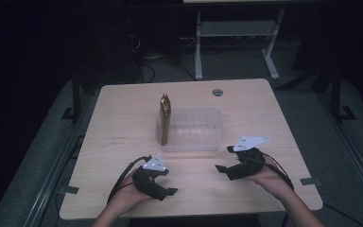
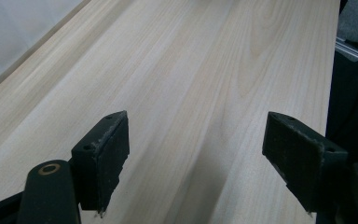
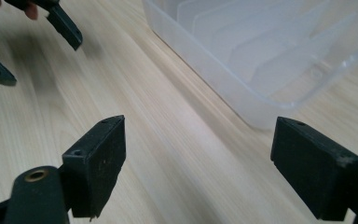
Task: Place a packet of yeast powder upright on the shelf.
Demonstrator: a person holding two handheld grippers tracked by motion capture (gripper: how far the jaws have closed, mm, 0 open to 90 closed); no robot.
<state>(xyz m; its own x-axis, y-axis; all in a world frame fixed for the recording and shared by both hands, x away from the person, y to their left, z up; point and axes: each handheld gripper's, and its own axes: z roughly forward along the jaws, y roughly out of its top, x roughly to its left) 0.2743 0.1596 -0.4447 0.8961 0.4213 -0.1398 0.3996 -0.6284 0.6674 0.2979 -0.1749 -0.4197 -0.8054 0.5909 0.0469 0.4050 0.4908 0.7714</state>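
Observation:
A clear plastic container (image 1: 191,128) with upright dividers stands at the middle of the wooden table (image 1: 123,118). A gold-brown packet (image 1: 165,118) stands upright at its left end. My left gripper (image 1: 168,182) lies near the table's front edge, left of centre, open over bare wood (image 2: 196,140). My right gripper (image 1: 224,158) sits just in front of the container's right corner, pointing left, open with nothing between its jaws (image 3: 198,140). The right gripper view has the container's corner (image 3: 261,56) close ahead and the left gripper's fingertips (image 3: 65,28) farther off at top left.
A round grey grommet (image 1: 217,91) is set in the table near its far edge. Beyond the table stands a white metal frame (image 1: 236,42) amid dark floor and cables. Bare wood lies to the left of the container and along the front edge.

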